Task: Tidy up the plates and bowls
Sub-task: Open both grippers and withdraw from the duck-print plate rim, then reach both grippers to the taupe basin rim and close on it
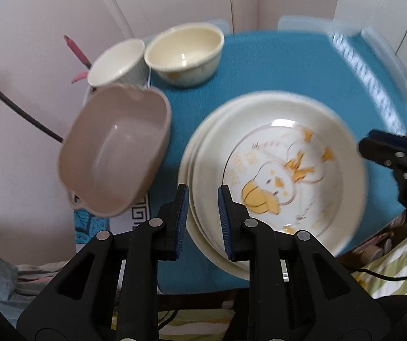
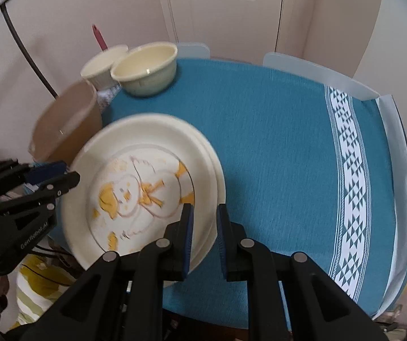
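- Left gripper point(image 1: 203, 221): fingers clamped on the near-left rim of the stack of plates point(image 1: 277, 170), blue pads to either side of the edge.
- Right gripper point(image 2: 205, 237): fingers clamped on the opposite rim of the same stack, seen at the right edge in the left wrist view.
- Stack of plates: cream, the top plate printed with an orange cartoon figure; held tilted over the table point(image 2: 274, 147), which wears a teal cloth with a white patterned band.
- Brown bowl point(image 1: 115, 150): squarish, just left of the stack, at the table's left edge.
- Cream bowl point(image 1: 185, 54): round, at the far edge of the table.
- White cup point(image 1: 117, 62): touching the cream bowl's left side.
- Background: pale wall and a white door.
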Available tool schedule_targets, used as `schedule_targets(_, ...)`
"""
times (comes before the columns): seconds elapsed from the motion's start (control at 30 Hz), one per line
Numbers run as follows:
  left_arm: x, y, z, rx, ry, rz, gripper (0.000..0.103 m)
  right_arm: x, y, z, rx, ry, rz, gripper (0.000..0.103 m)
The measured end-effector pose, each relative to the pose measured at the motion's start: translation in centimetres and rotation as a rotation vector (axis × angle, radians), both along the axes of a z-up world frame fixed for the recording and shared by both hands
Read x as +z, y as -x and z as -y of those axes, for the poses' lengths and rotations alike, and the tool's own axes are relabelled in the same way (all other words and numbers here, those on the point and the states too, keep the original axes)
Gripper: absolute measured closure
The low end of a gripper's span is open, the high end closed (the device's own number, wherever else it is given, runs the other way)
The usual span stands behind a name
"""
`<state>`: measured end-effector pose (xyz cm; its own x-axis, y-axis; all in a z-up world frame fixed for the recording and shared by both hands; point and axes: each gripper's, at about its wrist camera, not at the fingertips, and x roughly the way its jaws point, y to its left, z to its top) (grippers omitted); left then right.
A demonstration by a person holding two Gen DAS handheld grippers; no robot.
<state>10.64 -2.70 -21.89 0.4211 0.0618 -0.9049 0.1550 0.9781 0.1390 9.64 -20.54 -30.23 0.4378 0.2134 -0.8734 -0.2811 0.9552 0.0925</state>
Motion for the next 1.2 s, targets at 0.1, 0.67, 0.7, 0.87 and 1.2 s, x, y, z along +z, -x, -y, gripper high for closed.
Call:
schedule_targets(0.1,3.6,0.2,-1.0,0.041,0.047,0.065,0.084,1.8,-0.9,0.6,0.017,-0.089,-0.002,0.087)
schedule_targets(0.67,5.5,-0.8,-15.6,0.374,0.287,0.074,0.002,7.3,-8.2,-8.4,0.281,-0.151,0.002,0.006)
schedule_targets(0.7,4.8,-1.1,-16.1,0.374,0.297,0.054,0.006,6.9,-8.9,-9.3,0.294,-0.148,-0.019,0.006)
schedule_targets(0.87,1.2,-2.4,-18.2,0.399,0.337,-0.027,0.028,2.9,-12.2,-13.6,0.314,-0.198,-0.149,0.006)
schedule_targets(1.2,-3.7,-5.0,-20.5,0.410,0.392,-0.116,0.055,-2.8,-14.2,-17.6,0.343,-0.182,-0.270,0.042)
